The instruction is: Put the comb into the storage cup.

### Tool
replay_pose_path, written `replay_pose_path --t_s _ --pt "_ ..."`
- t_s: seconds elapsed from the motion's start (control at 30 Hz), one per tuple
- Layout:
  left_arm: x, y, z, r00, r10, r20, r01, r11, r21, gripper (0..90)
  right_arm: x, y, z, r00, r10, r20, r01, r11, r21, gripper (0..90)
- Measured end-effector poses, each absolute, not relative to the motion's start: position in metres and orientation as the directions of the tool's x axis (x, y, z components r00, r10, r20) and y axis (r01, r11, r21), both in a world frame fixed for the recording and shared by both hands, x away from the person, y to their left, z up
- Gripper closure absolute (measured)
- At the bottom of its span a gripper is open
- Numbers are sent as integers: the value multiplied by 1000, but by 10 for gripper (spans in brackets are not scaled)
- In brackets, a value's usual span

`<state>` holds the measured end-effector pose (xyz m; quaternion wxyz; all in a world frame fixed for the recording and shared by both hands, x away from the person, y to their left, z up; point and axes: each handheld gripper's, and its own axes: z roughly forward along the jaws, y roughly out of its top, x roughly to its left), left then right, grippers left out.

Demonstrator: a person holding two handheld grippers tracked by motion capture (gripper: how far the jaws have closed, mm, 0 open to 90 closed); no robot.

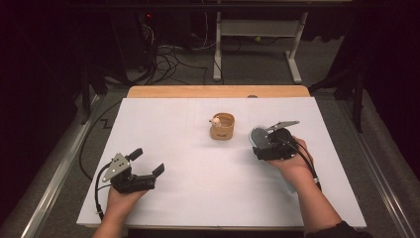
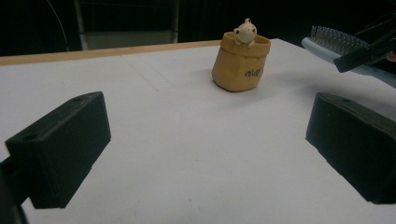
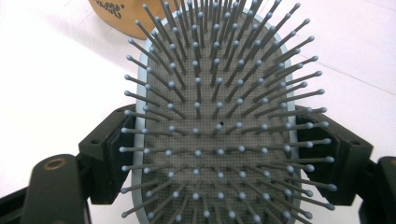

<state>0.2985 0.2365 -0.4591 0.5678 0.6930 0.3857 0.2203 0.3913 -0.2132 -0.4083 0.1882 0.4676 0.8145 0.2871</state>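
From above, my left gripper [image 1: 147, 162] rests low on the white counter [image 1: 198, 163], jaws spread with nothing between them. My right gripper [image 1: 270, 144] pinches a pale blue hairbrush [image 1: 257, 136] just right of a tan pouch-shaped holder [image 1: 222, 127].

Looking along my left jaws, I see them wide apart, the holder [image 2: 240, 63] with its small cream figure [image 2: 245, 31] standing ahead.

Along my right jaws, the brush head [image 3: 217, 130] sits clamped by its sides, bristles up.
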Motion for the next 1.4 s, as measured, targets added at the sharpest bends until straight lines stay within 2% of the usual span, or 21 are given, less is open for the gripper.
replay_pose_path --t_s 0.67,0.9,1.17,1.4 --pt "298 235 -460 606 787 -116 286 -80 955 0 348 -240 -405 -486 874 -7 607 343 717 207" --pt "297 235 -458 605 785 -130 289 -65 955 0 343 -243 -410 -492 870 4 600 336 726 207" --pt "298 237 -458 598 789 -140 300 -58 952 3 342 -240 -414 -495 868 49 559 274 782 207" --pt "298 236 -458 598 792 -127 291 -67 954 3 340 -238 -414 -499 866 37 511 259 820 207"
